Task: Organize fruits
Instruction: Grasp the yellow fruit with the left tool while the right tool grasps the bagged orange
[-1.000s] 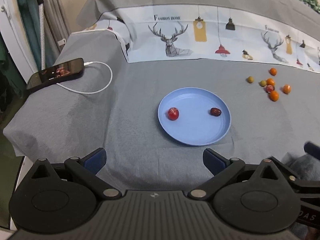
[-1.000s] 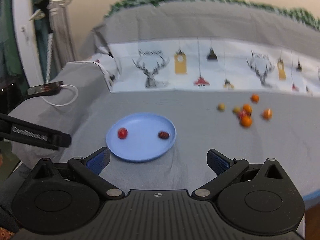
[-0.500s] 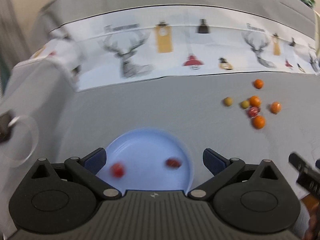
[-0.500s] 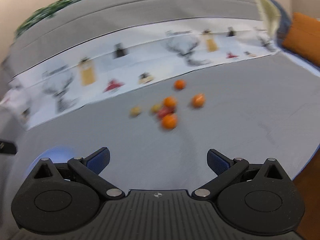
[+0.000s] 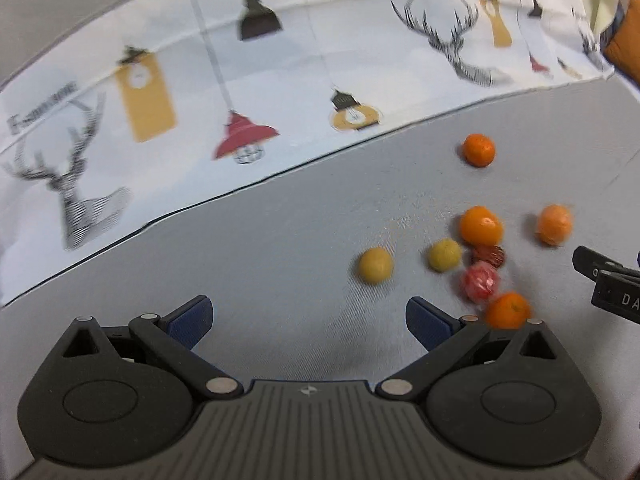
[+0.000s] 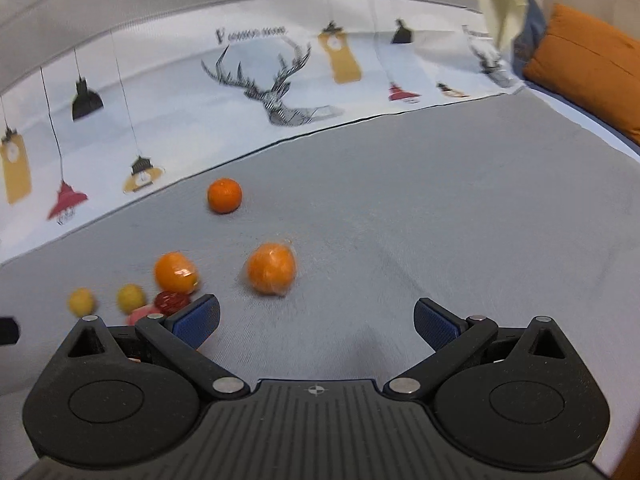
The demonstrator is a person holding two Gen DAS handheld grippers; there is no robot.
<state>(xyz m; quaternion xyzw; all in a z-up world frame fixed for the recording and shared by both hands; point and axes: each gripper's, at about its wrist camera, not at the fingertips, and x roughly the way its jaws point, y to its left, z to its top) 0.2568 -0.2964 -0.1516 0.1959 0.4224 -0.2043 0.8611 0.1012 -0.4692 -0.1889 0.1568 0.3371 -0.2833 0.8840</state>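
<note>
1. With their blue pads spread wide and nothing between them, the left tongs (image 5: 308, 314) hang released over the grey sheet (image 5: 280, 240) of the bed.
2. Right tongs (image 6: 316, 322): likewise released and empty, low above the same sheet.
3. Fruit cluster, ahead and right of the left tongs: two yellow fruits (image 5: 375, 265) side by side, a red fruit (image 5: 480, 282), a dark red fruit (image 5: 489, 255) just behind it, and an orange (image 5: 507, 310) just beside the right pad.
4. Wrapped orange (image 6: 272, 269): lies ahead of the right tongs, apart from the cluster.
5. Farthest orange (image 6: 225, 196): alone, near the printed deer cloth (image 6: 280, 92).
6. Orange cushion (image 6: 588, 68): at the far right.
</note>
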